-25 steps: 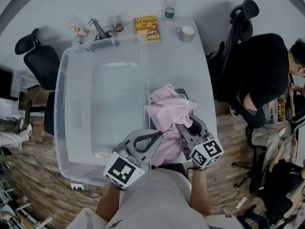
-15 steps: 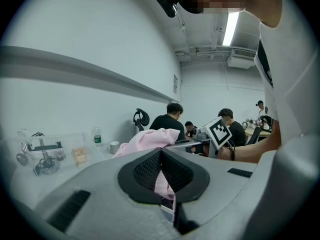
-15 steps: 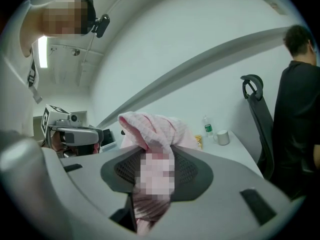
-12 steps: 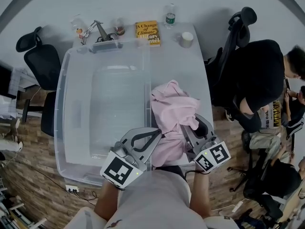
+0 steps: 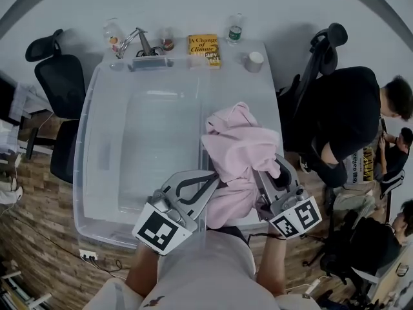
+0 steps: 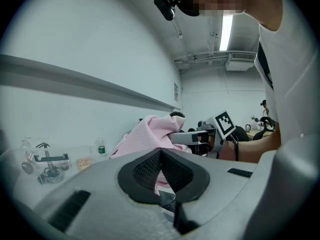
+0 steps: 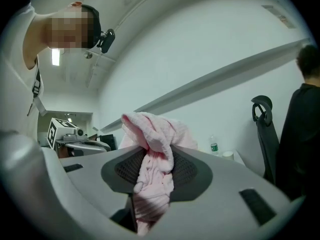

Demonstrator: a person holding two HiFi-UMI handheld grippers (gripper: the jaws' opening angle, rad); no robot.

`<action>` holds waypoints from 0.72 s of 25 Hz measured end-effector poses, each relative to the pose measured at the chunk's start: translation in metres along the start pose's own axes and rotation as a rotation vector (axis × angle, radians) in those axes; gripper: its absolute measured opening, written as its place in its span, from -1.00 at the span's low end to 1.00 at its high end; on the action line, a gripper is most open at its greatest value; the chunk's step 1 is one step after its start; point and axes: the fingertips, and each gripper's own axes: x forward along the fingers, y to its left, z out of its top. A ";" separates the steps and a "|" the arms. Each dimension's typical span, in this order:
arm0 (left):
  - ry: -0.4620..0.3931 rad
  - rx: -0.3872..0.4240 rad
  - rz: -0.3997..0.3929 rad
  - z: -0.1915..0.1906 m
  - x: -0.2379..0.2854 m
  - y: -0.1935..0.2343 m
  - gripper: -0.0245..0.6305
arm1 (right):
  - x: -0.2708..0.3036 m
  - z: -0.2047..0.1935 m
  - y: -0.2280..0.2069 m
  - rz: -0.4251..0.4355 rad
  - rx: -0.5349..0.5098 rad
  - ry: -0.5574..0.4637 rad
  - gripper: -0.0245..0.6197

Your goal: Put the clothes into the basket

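A bunched pink garment (image 5: 240,152) hangs above the table's right half, just right of the big clear plastic basket (image 5: 90,141). My left gripper (image 5: 216,182) is shut on the garment's near left edge; in the left gripper view pink cloth (image 6: 146,136) runs down between its pads (image 6: 172,170). My right gripper (image 5: 270,172) is shut on the garment's right side, and a thick fold of cloth (image 7: 156,134) is squeezed between its pads (image 7: 187,170). Both grippers point roughly level. The basket's inside looks empty.
Along the table's far edge lie a yellow book (image 5: 204,48), a water bottle (image 5: 235,29), a white cup (image 5: 255,61) and some small tools (image 5: 139,44). A person in black (image 5: 342,108) sits at the right beside an office chair (image 5: 326,44). Another chair (image 5: 58,76) stands at the left.
Both grippers have risen with the pink garment, the right one more. The cloth now hangs higher above the table.
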 end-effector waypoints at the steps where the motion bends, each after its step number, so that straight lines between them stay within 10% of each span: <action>1: -0.007 0.005 0.004 0.002 -0.002 0.001 -0.91 | 0.001 0.005 0.003 0.006 -0.010 -0.005 -0.49; 18: -0.081 0.018 0.101 0.021 -0.046 0.017 -0.91 | 0.020 0.033 0.051 0.098 -0.081 -0.007 -0.79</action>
